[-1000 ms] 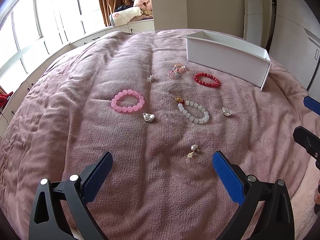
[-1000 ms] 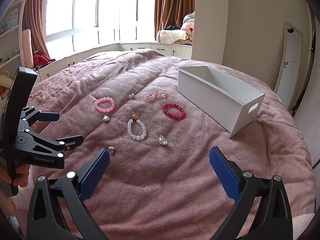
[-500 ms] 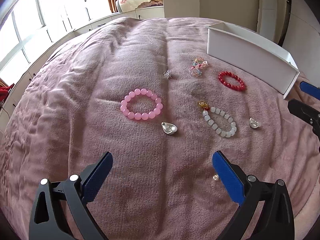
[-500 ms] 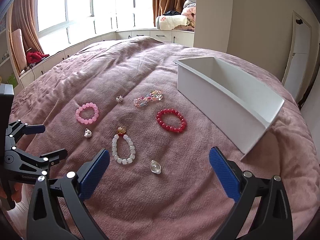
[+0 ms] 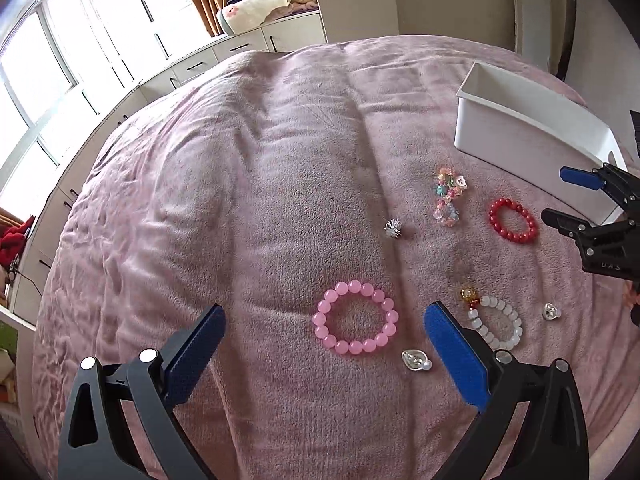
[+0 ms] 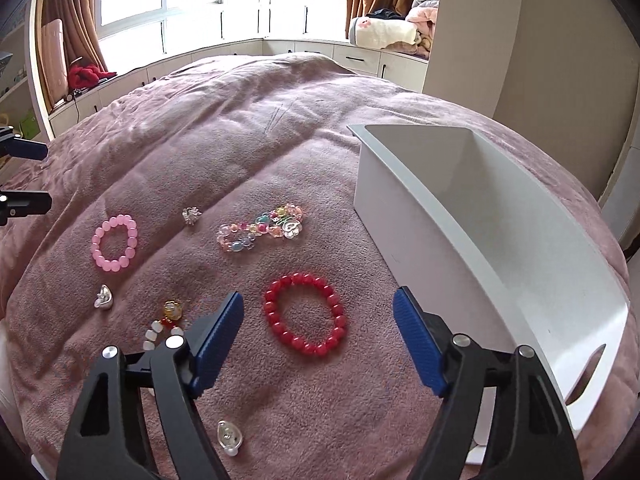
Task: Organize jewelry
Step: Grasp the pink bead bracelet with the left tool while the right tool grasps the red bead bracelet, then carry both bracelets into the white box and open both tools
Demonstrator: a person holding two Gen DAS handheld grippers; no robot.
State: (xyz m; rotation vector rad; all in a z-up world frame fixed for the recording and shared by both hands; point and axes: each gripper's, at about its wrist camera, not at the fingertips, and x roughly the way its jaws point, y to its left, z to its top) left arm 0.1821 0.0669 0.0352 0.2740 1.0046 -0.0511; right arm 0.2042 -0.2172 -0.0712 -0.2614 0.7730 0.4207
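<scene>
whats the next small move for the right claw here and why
Probably lower the right claw straight down onto the red bead bracelet. The bracelet lies flat on the pink blanket, framed between the two blue pads, which are closing but not yet touching it. The open white bin sits just to its right, a likely place to drop it.
</scene>
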